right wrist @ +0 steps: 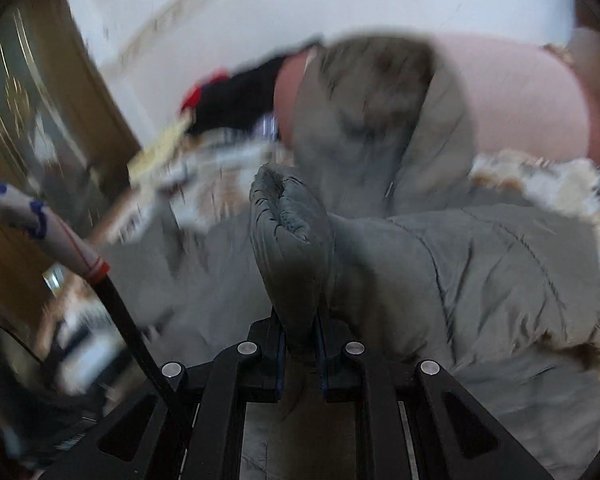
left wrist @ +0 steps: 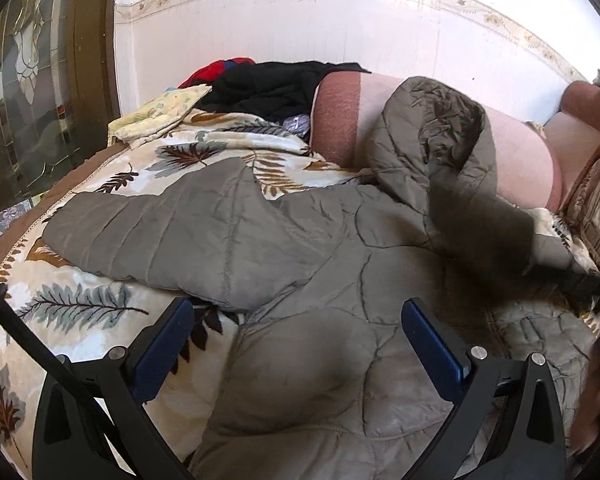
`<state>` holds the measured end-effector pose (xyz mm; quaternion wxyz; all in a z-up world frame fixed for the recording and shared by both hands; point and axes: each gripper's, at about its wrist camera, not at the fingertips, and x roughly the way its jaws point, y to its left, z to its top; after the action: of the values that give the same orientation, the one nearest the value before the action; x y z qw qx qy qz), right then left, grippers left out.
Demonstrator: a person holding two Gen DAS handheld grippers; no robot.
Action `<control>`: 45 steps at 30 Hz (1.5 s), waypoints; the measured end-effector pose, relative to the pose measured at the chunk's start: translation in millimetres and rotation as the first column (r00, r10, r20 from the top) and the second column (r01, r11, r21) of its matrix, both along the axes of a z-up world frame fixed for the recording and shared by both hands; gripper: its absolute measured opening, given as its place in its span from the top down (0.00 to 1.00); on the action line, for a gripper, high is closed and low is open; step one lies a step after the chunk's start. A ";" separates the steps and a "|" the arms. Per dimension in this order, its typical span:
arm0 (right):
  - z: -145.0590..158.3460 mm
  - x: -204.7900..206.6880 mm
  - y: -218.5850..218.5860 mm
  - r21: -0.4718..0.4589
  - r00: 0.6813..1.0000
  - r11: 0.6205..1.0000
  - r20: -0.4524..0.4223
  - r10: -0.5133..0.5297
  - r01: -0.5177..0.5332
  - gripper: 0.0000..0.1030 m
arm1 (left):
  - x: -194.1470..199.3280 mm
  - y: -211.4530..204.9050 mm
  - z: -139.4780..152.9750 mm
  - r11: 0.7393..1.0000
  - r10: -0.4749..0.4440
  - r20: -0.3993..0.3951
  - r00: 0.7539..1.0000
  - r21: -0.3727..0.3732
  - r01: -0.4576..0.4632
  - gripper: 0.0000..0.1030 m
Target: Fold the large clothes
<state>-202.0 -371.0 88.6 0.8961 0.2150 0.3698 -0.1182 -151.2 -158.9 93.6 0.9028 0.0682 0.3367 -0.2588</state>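
Observation:
A large grey quilted hooded jacket (left wrist: 300, 264) lies spread on a bed with a leaf-print blanket (left wrist: 84, 300). Its left sleeve (left wrist: 172, 232) lies out flat and its hood (left wrist: 432, 140) leans on a pink pillow. My left gripper (left wrist: 300, 320) is open and empty just above the jacket's body. My right gripper (right wrist: 300, 332) is shut on a bunched fold of the jacket, its sleeve cuff (right wrist: 288, 232), lifted above the rest of the jacket (right wrist: 480, 280). The right wrist view is blurred by motion.
A pink pillow (left wrist: 516, 160) lies along the white wall. A pile of black and red clothes (left wrist: 268, 84) and a yellow cloth (left wrist: 160, 114) sit at the bed's far left. A wooden glazed door (left wrist: 32, 80) stands on the left.

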 end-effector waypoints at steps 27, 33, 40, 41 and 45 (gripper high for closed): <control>-61.5 -34.0 -64.8 -0.334 0.924 0.934 -0.303 -0.233 0.126 0.40 | -1.1 -31.0 -21.1 0.997 -0.031 -0.026 0.999 0.064 0.032 0.00; -39.6 -49.2 -33.2 -0.436 0.926 0.895 -0.293 -0.238 0.092 0.37 | -1.9 -33.3 -21.9 0.997 -0.040 -0.028 0.999 0.066 0.042 0.00; -42.7 -71.4 14.8 -0.441 0.941 0.895 -0.271 -0.201 0.065 0.27 | -8.9 -43.4 -27.4 0.994 -0.067 -0.021 0.998 0.088 0.068 0.00; -47.3 -70.4 17.0 -0.430 0.941 0.902 -0.284 -0.186 0.049 0.27 | -9.7 -44.9 -28.0 0.993 -0.071 -0.020 0.997 0.089 0.073 0.00; -64.0 -68.5 18.6 -0.413 0.938 0.910 -0.307 -0.163 0.023 0.27 | -15.6 -52.9 -31.5 0.990 -0.084 -0.005 0.996 0.110 0.084 0.00</control>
<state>-270.4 -352.5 24.5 0.8383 0.0200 0.4734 -0.2698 -166.8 -211.9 62.1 0.8859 0.1320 0.3473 -0.2777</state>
